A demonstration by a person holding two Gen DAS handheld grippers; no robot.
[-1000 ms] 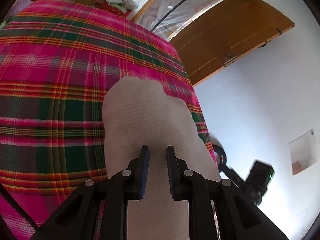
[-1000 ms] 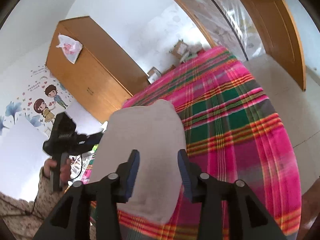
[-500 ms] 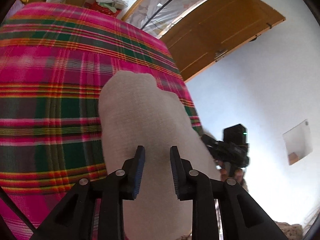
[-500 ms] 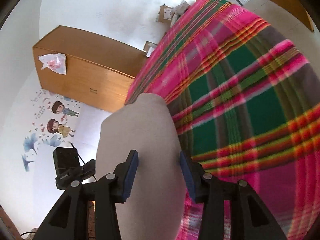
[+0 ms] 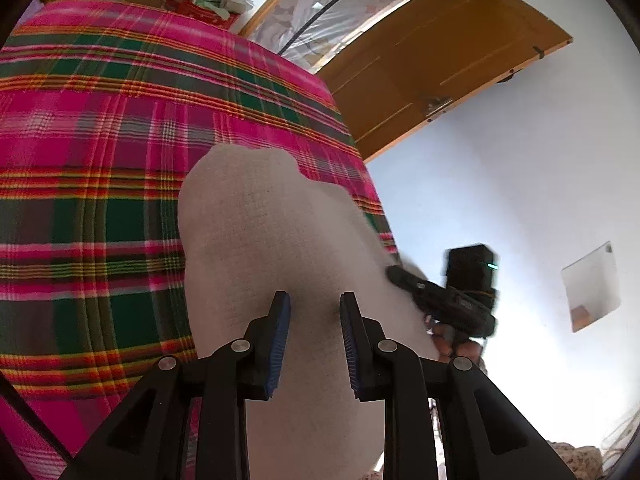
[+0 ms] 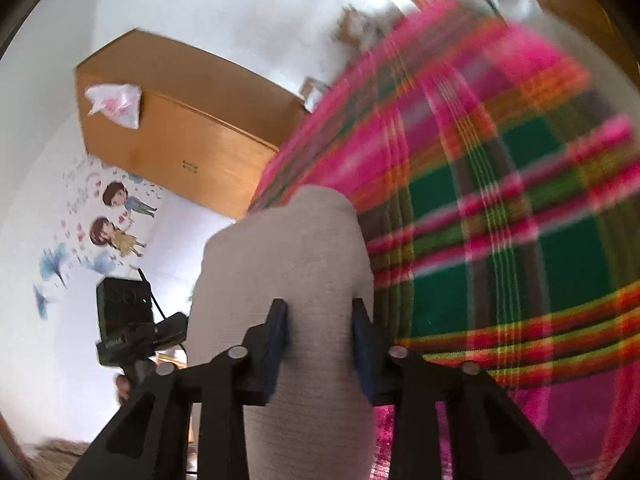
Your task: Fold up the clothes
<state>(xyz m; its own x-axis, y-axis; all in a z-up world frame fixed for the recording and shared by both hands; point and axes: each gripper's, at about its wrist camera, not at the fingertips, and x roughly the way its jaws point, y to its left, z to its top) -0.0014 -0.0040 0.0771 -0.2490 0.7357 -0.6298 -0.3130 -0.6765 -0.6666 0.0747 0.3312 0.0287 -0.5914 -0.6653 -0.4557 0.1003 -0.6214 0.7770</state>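
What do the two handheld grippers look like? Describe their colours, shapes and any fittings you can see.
The left gripper and right gripper match: black angular plastic frames with cut-out struts and round silver bolts at the joints. Each has two flat fingers faced with ribbed blue pads. Seen from the other camera, each carries a black box at the back with a small green light and a thin black cable.
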